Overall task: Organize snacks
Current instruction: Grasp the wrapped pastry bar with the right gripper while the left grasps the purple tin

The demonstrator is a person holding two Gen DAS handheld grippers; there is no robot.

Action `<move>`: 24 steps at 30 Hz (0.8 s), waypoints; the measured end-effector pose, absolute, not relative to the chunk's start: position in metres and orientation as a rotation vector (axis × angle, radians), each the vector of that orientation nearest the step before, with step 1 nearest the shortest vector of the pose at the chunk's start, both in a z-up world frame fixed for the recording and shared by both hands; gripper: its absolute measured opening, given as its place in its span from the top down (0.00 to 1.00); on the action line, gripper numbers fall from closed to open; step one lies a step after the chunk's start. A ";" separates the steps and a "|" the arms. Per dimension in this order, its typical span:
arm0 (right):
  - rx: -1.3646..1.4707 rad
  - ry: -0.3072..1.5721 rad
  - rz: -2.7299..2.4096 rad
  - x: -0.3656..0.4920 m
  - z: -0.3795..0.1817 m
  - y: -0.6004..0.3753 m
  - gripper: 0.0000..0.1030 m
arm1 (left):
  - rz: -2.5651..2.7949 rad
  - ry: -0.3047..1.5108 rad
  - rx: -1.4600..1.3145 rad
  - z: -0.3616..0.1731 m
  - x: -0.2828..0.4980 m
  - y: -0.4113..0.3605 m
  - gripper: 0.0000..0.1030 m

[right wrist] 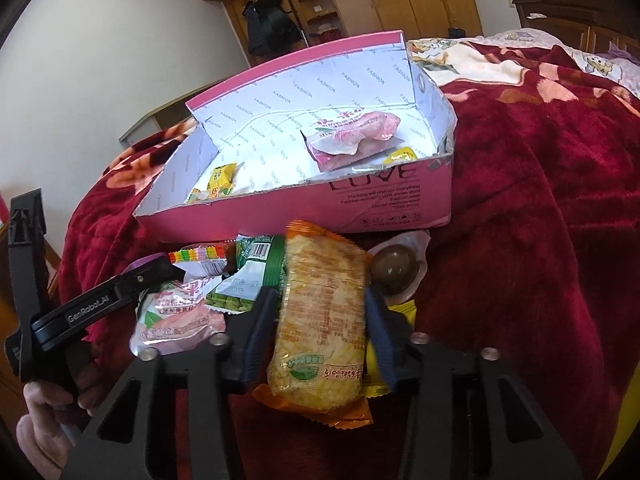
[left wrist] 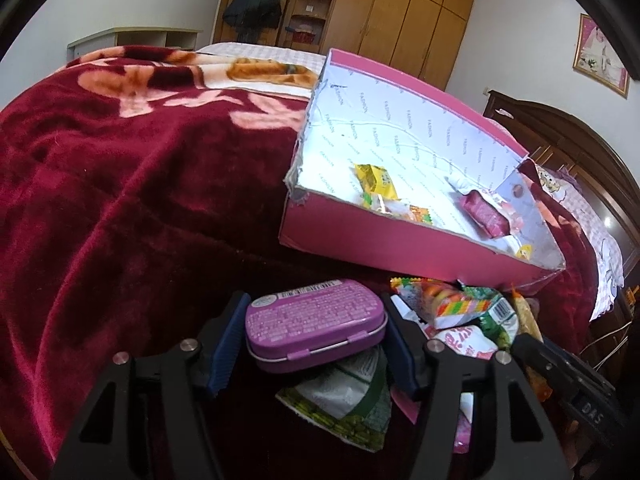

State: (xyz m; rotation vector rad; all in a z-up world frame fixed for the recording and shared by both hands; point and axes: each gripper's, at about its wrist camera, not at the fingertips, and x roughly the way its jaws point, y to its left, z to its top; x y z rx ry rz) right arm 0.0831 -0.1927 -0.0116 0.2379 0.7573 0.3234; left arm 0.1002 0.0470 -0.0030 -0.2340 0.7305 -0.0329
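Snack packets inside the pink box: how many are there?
4: a yellow packet and an orange one at the left end, a pink packet toward the right, a small yellow one beside it. Others may be hidden.

"FASHION", "LOVE" — pink box (right wrist: 304, 216); "GenRobot.AI" — left gripper (right wrist: 92, 308)

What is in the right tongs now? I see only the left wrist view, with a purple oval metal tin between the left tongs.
Observer: The right tongs flank a clear plastic packet with orange ends and a yellowish snack; both pads touch it.
Operator: Is something close beside that packet?
Observer: Yes, a brown round ball in clear wrap lies at its right side, in front of the pink cardboard box.
Operator: Does the box's front wall carry print?
Observer: Yes, large dark letters, partly cut off at the rim, with small lines beneath.
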 end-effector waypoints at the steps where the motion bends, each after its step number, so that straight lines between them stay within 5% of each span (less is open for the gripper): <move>1: 0.245 0.753 0.324 0.082 -0.011 -0.193 0.62 | -0.035 0.725 -0.229 -0.002 0.098 0.047 0.36; 24: 0.237 0.668 0.395 0.051 0.024 -0.183 0.63 | -0.044 0.662 -0.185 0.032 0.073 0.039 0.36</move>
